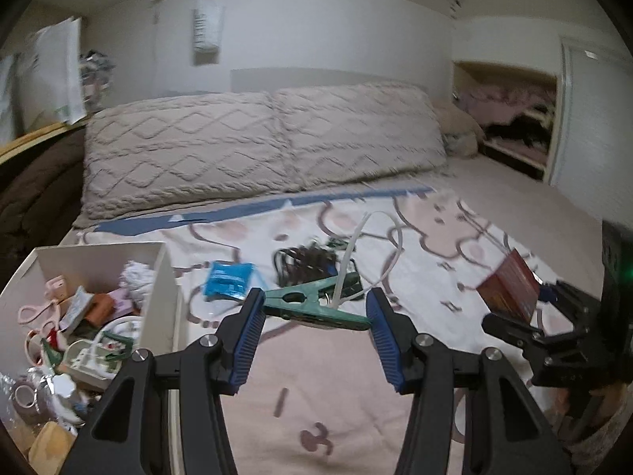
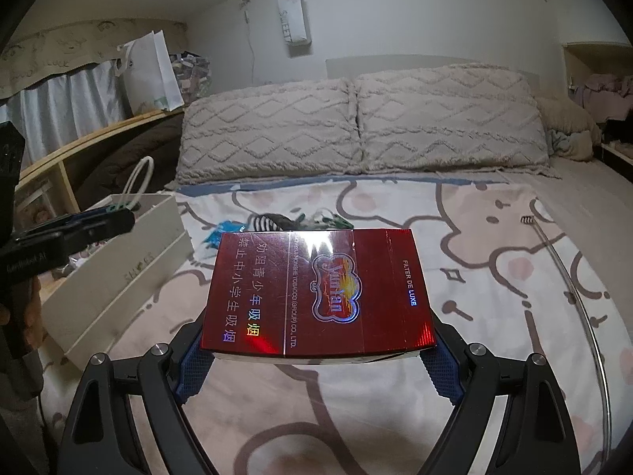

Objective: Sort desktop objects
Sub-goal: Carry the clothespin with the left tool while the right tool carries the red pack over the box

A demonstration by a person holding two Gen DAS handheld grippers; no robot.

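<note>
Glossy red carton (image 2: 316, 293), tufted pillows (image 2: 356, 122)

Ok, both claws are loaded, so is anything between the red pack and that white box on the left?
Nothing on the bedspread blocks it, but the left claw, shut on the green clip, hangs right at the white box, on the way there from the red pack held in the right claw. The box already looks cluttered.

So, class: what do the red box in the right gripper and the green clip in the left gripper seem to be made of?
Red box: likely cardboard under glossy film, given the glare streak and sharp folded edges. Green clip: probably matte moulded plastic, uniform colour without shine; blur leaves some doubt.
</note>
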